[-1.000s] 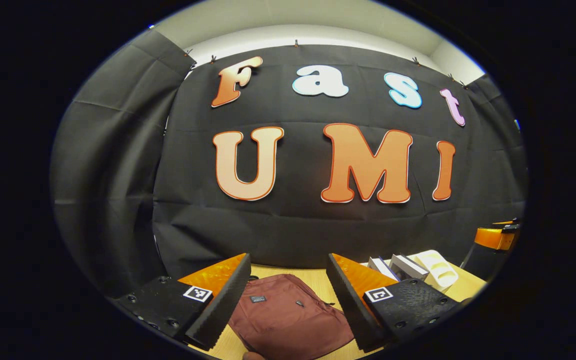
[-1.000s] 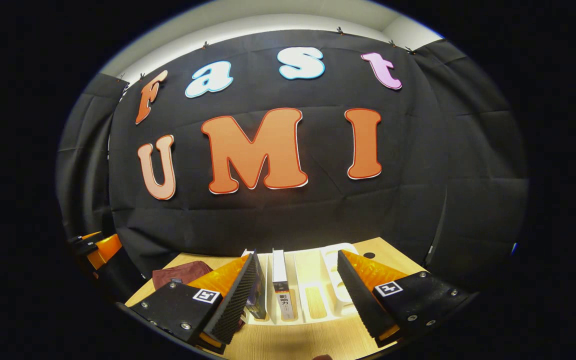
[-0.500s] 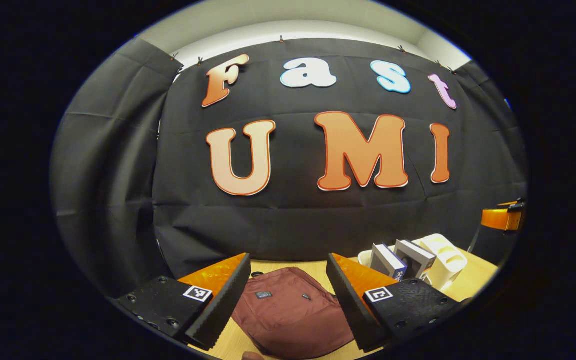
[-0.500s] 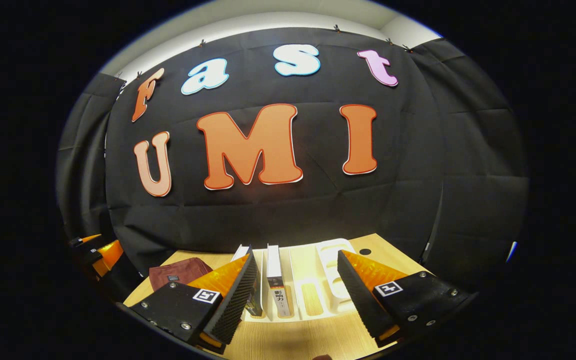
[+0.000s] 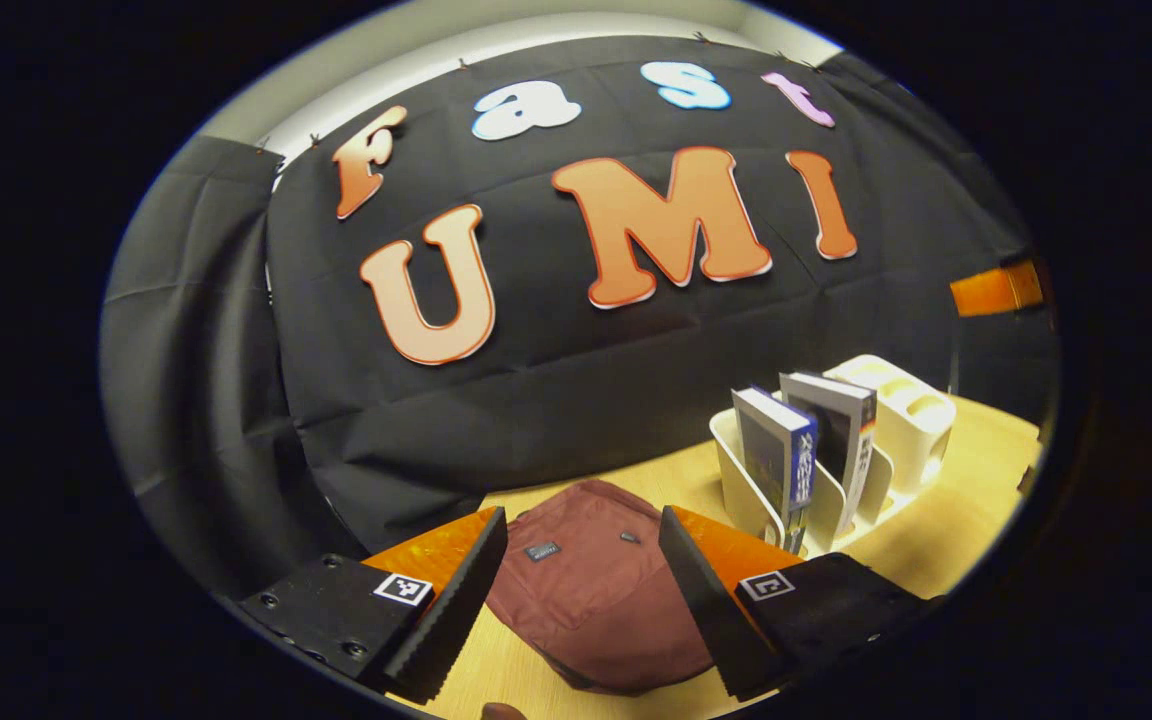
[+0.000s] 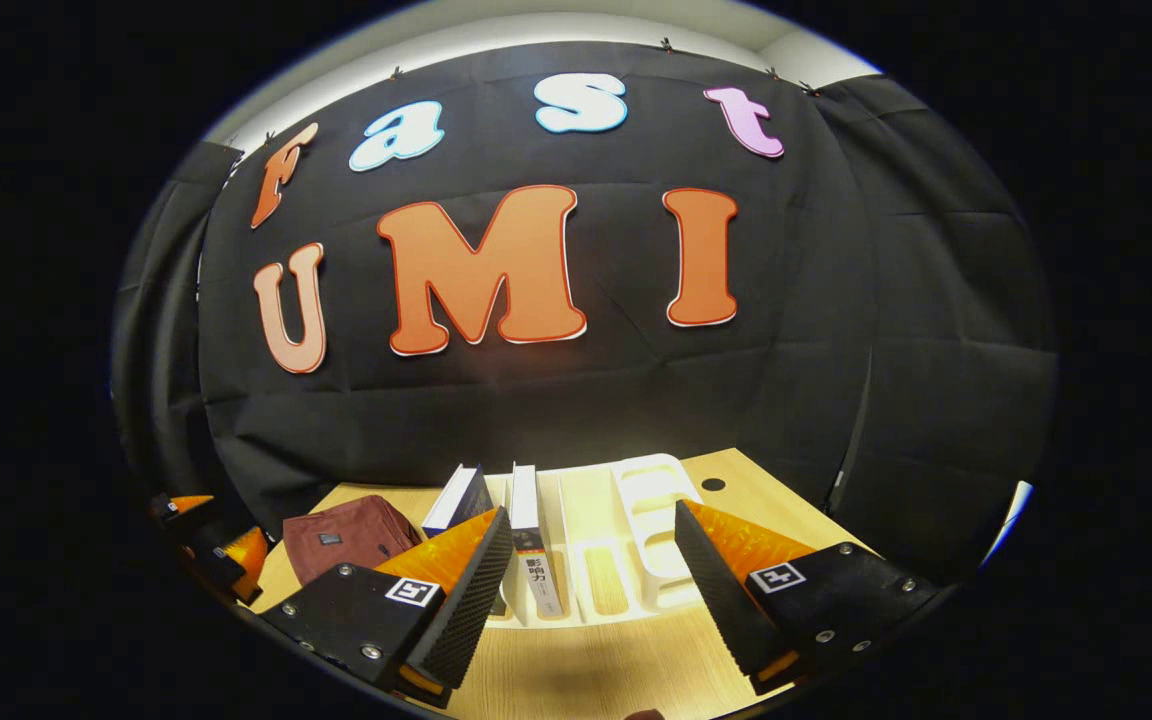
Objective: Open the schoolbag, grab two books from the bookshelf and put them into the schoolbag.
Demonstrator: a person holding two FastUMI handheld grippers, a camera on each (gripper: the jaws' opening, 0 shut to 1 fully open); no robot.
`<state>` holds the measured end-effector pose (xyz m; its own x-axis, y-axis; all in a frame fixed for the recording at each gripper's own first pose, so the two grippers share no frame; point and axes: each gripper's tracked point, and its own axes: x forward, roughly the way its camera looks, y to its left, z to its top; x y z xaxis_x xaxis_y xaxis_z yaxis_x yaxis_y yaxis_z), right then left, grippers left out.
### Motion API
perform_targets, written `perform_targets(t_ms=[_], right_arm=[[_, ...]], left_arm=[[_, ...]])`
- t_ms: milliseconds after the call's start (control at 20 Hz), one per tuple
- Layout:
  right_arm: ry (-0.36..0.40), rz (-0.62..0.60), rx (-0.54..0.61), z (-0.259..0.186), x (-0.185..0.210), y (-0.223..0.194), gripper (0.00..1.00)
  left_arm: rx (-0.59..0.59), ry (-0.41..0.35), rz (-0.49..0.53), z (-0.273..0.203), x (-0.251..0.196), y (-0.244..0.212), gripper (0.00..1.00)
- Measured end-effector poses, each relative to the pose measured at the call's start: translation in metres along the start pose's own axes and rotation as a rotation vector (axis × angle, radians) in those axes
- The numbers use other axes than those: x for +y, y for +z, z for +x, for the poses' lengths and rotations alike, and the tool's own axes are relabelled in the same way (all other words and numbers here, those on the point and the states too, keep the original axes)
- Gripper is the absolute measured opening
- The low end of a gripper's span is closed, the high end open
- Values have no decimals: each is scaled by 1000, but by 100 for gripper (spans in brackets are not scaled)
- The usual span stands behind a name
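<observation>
Since a second ago the left gripper view has tipped down and rolled, so the maroon schoolbag [image 5: 591, 590] and the white bookshelf [image 5: 896, 440] sit bigger and higher in it. In that view the left gripper [image 5: 581, 590] has its fingers spread wide with nothing between them, hanging above the bag, which lies flat and looks zipped up on the wooden table [image 5: 946, 540]; two books [image 5: 801, 450] stand upright in the shelf just to its right. In the right gripper view the camera has dipped a little too, and the right gripper [image 6: 591, 590] is also spread apart and empty, aimed at the shelf with the books [image 6: 526, 530] straight ahead and the bag off to the left. Opening the bag is the step in hand, I'd say: get the left fingers down onto the zipper pull, which is too small to pick out here, and pin the fabric with the other gripper so it doesn't just slide.
</observation>
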<state>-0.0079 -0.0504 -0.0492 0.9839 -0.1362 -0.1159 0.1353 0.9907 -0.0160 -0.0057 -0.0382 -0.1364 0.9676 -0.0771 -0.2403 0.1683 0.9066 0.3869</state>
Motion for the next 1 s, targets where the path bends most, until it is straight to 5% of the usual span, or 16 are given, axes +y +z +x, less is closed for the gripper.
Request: perform_targets(t_ms=[550, 1000], right_arm=[[-80, 1, 100, -6, -46, -35, 97], [-167, 12, 148, -22, -91, -53, 97]], left_arm=[[220, -120, 304, 2, -87, -119, 96], [347, -214, 420, 16, -140, -181, 98]])
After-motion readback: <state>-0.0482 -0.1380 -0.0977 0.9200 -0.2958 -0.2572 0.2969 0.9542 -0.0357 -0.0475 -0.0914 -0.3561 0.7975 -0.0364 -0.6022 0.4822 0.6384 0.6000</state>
